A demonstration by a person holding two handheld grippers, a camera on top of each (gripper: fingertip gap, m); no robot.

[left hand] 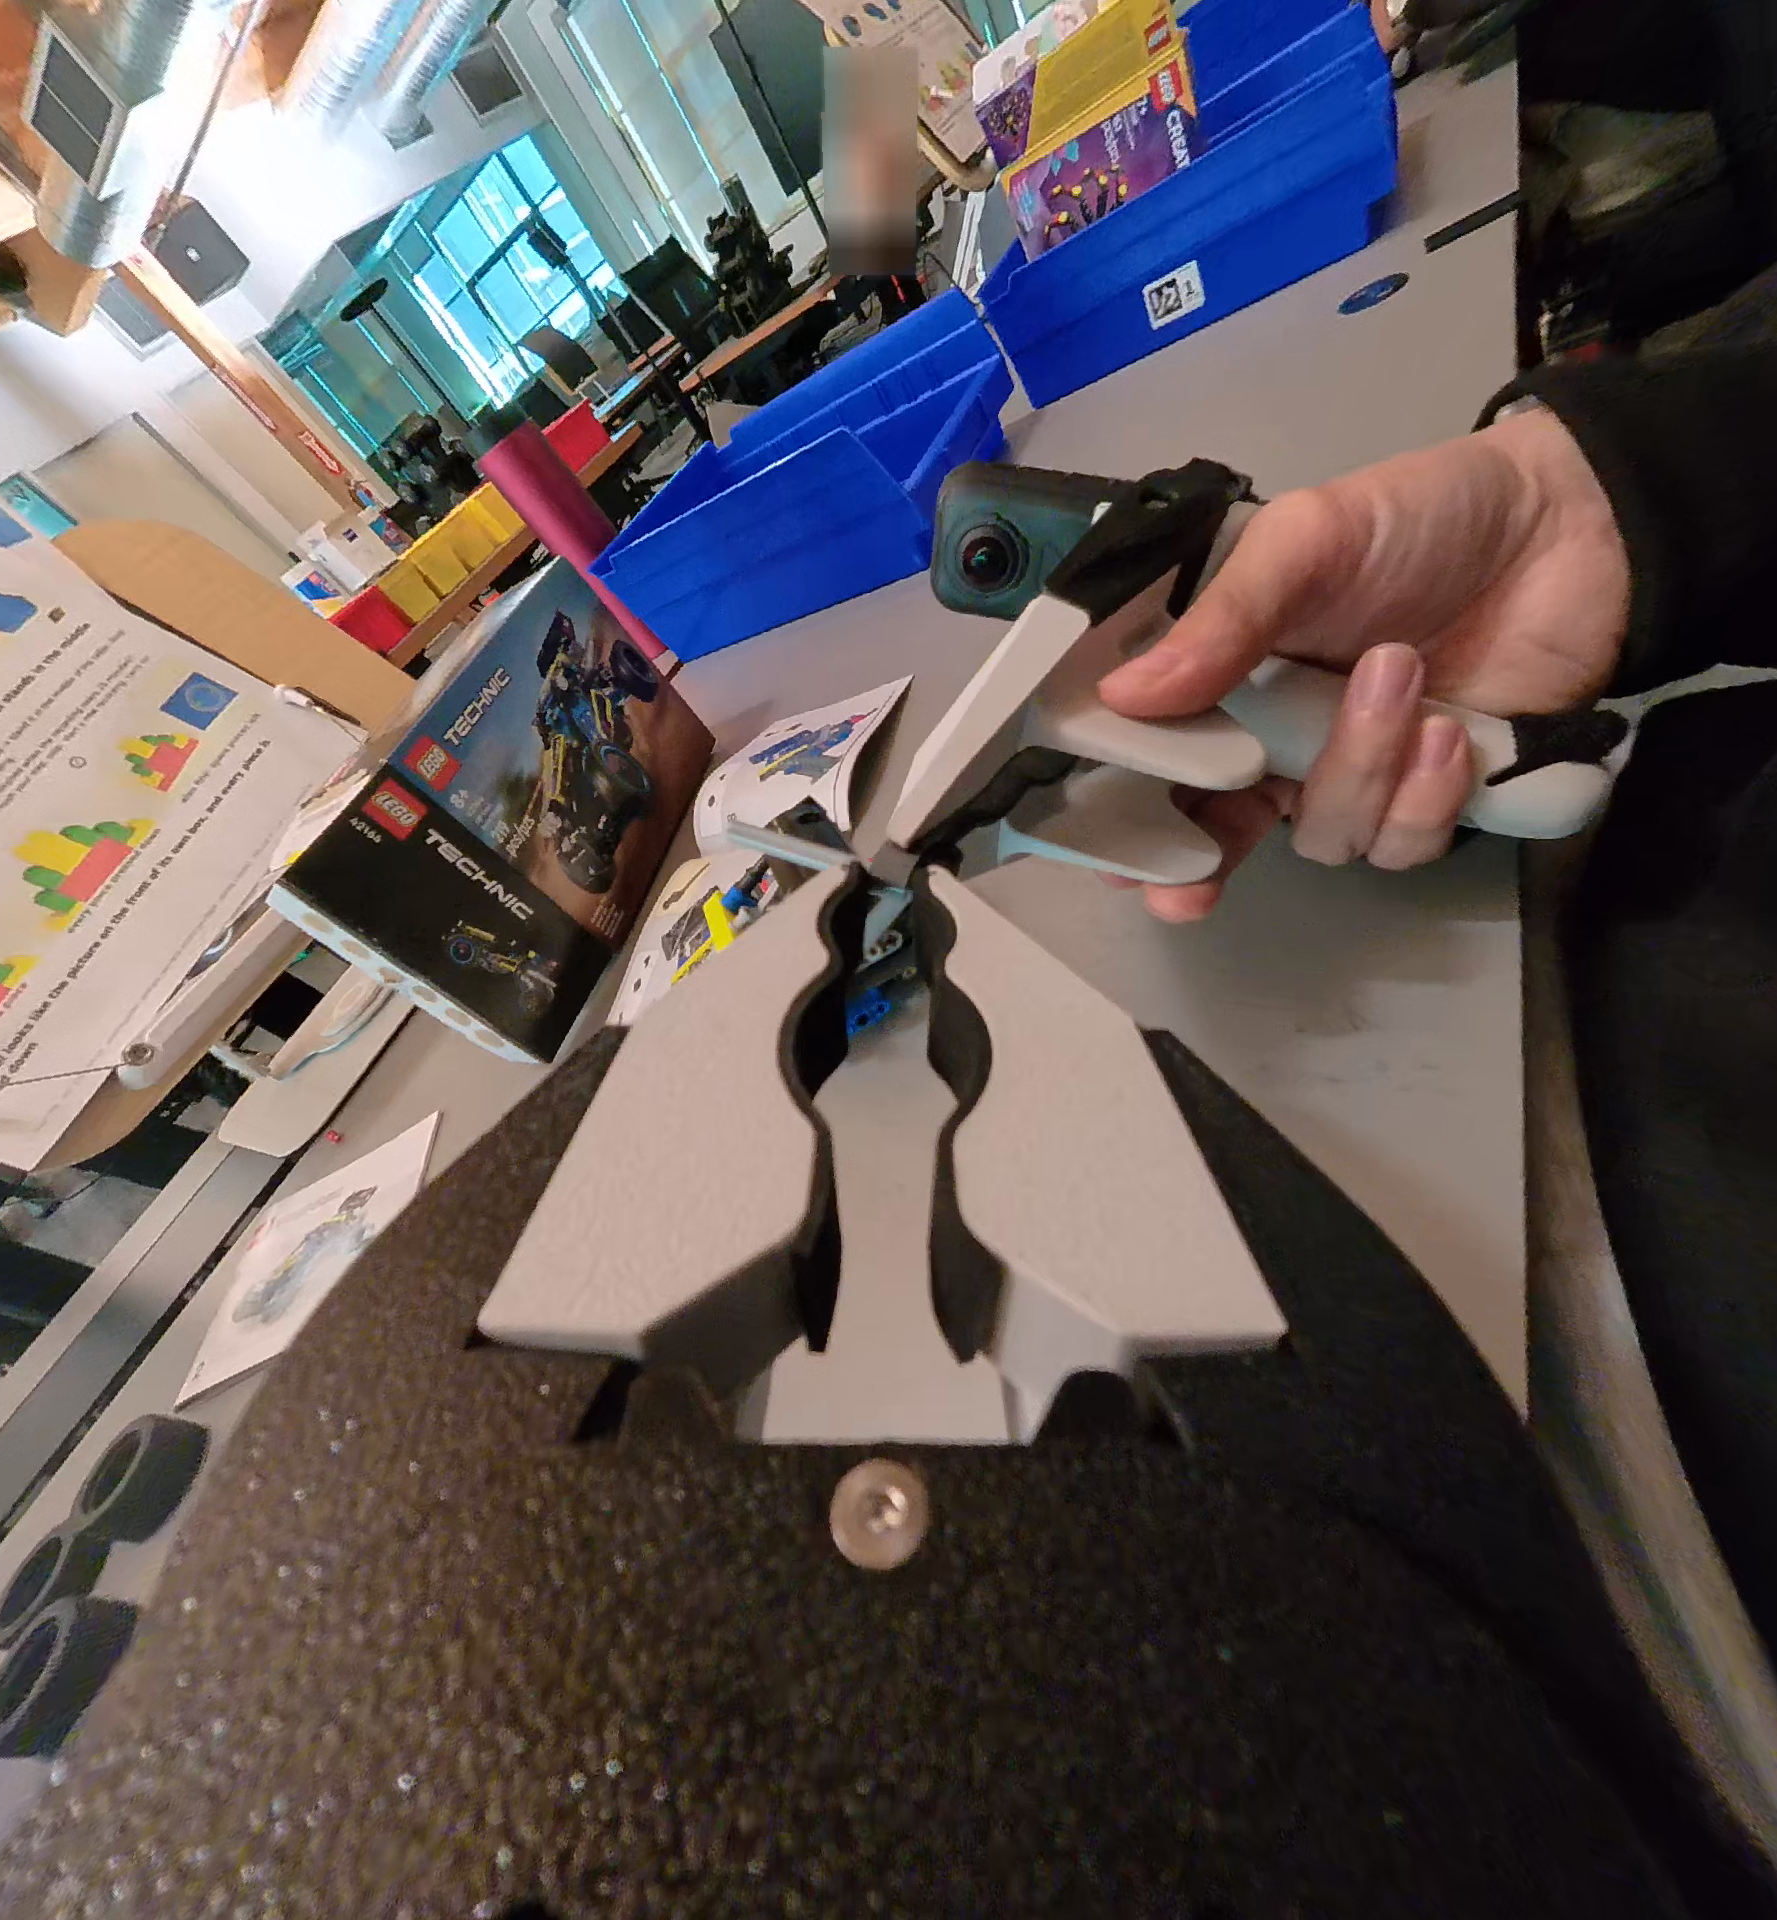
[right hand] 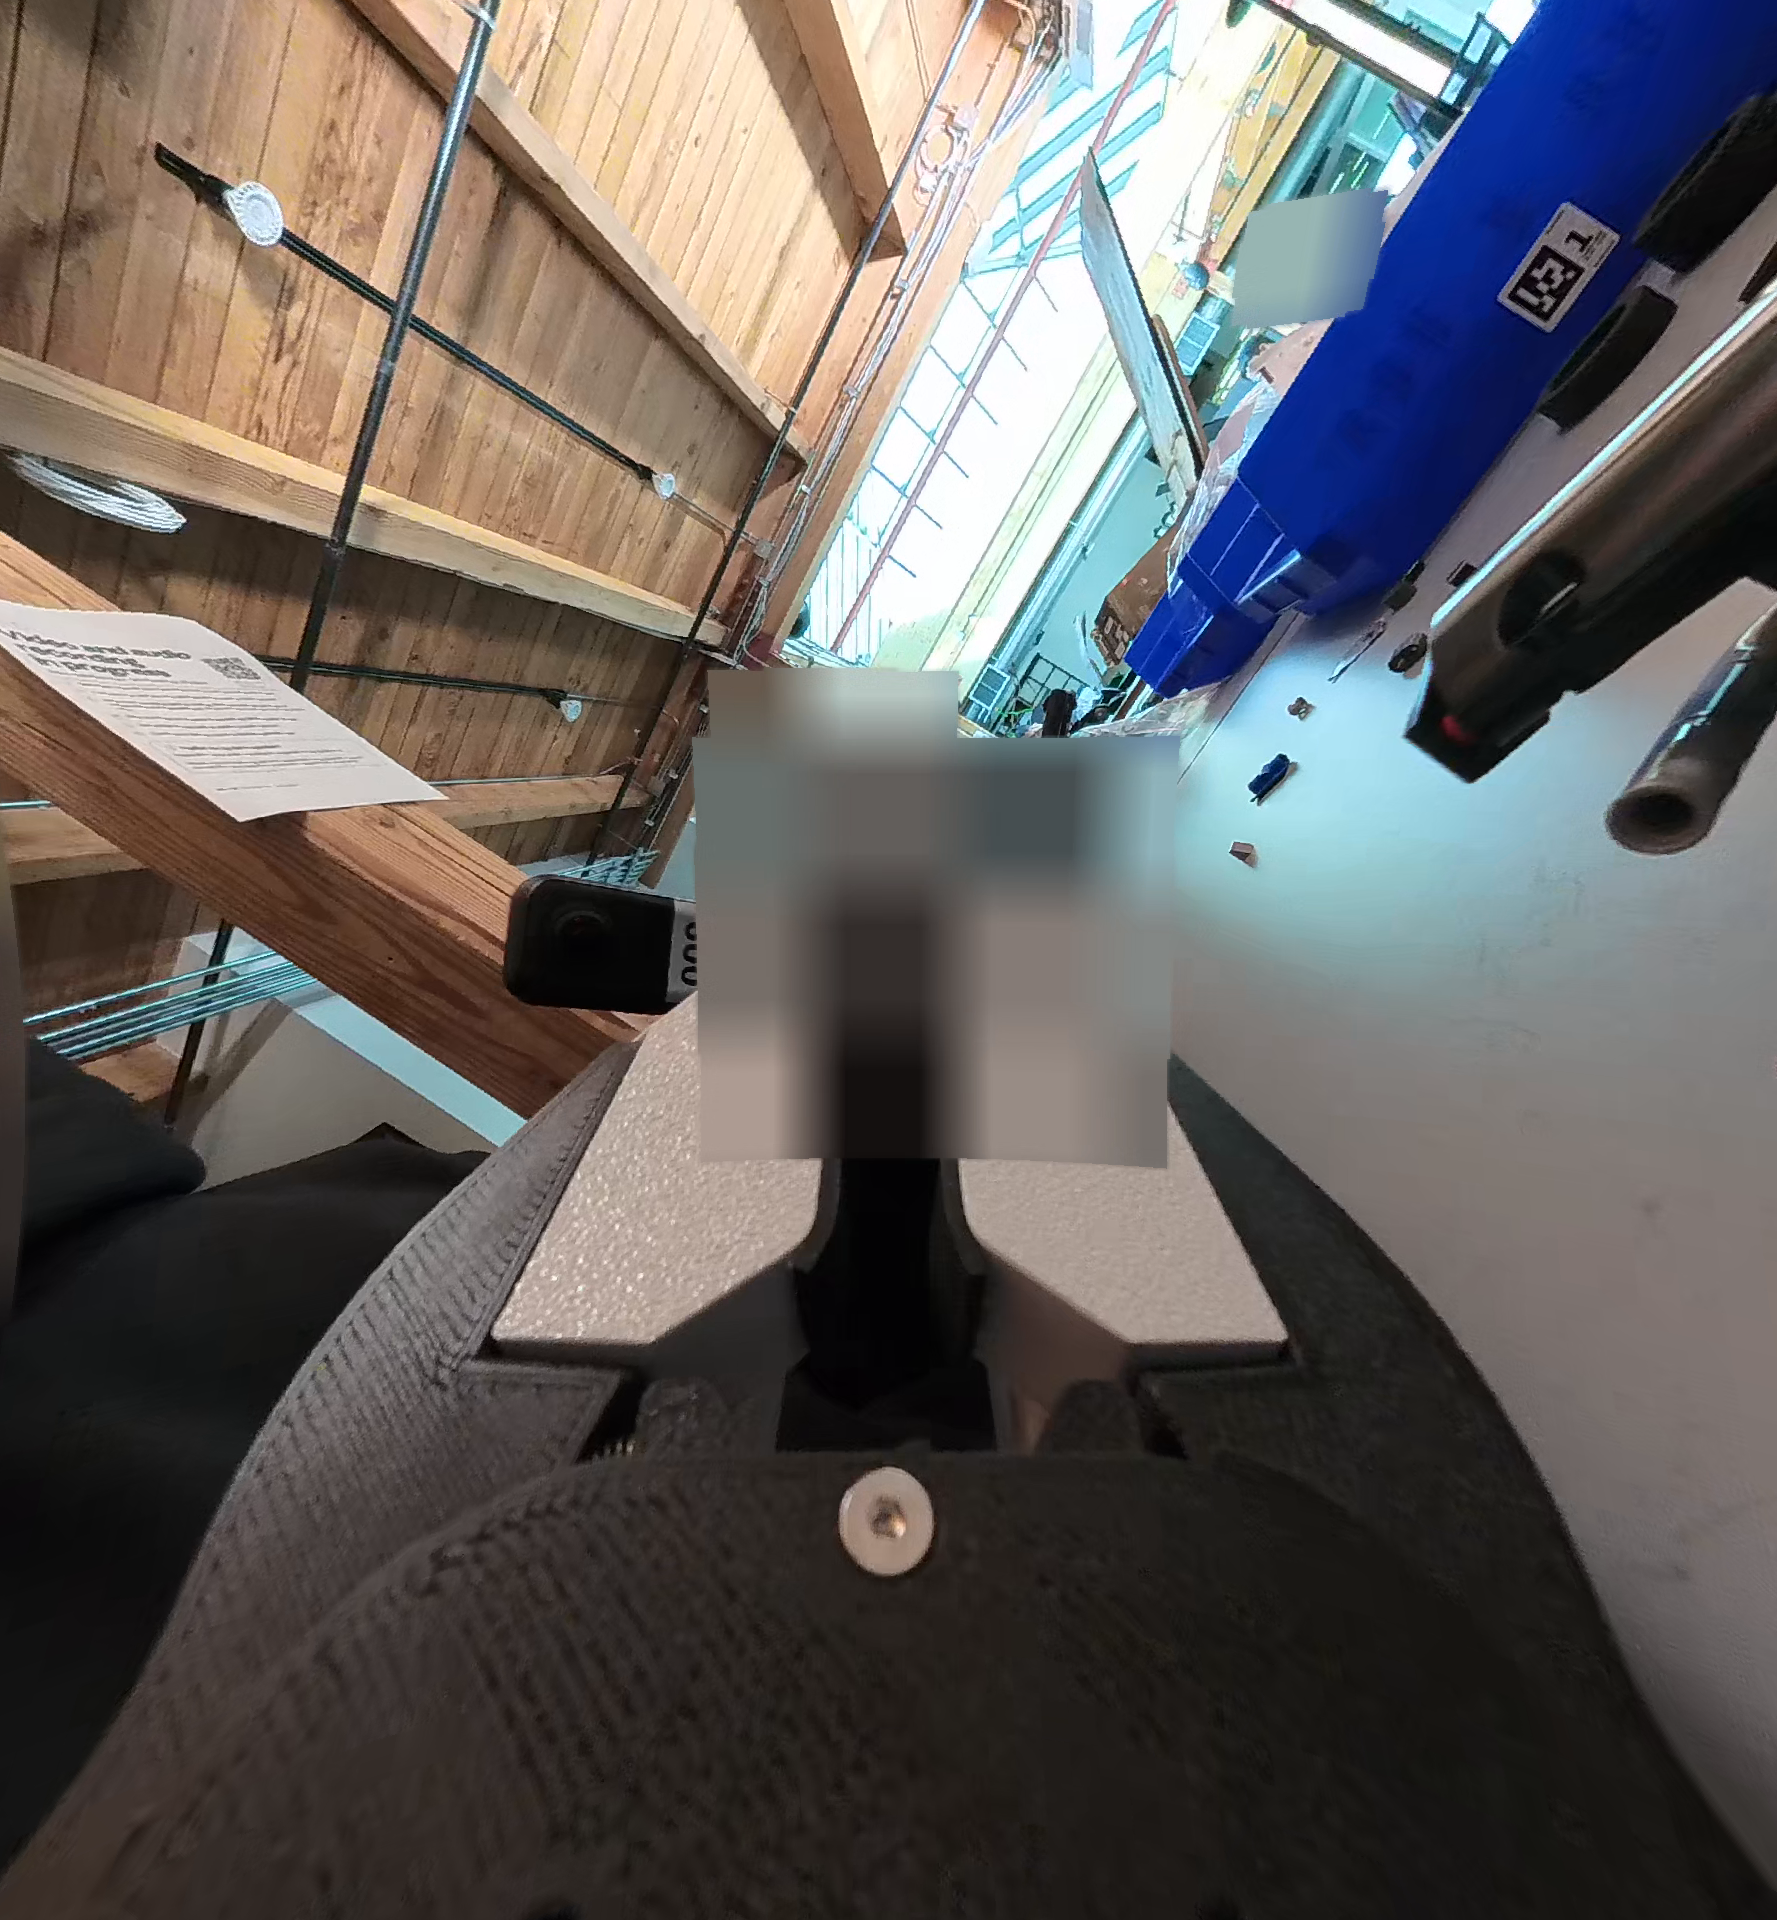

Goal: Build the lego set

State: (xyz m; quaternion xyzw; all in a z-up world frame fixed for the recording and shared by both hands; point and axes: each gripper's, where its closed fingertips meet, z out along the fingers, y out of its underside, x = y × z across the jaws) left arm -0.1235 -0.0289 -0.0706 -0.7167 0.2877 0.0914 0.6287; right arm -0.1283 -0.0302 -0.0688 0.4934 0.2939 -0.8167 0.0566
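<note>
The grey table (left hand: 1279,1018) spreads under and beyond both claws. Far ahead of the left claw, a row of blue bins (left hand: 1154,301) lines the table's back edge. Ahead and to its left stands a dark toy box (left hand: 510,831) with a buggy pictured on it, and an open instruction booklet (left hand: 801,758) lies between that box and the fingertips. Behind and left of the left claw sit three black tyres (left hand: 63,1579).

The left claw (left hand: 889,883) is nearly closed, its wavy black pads narrowed onto a small brick assembly (left hand: 879,961) of grey, blue and black parts. The right claw (left hand: 905,852), held in a hand (left hand: 1383,644), comes in from the right and meets the left one tip to tip; its fingertips are pinched together on a small grey piece (left hand: 899,857) just above the assembly. A thin grey rod (left hand: 780,840) sticks out leftwards from that meeting point.

In the right wrist view, the right claw's own fingertips are hidden.
</note>
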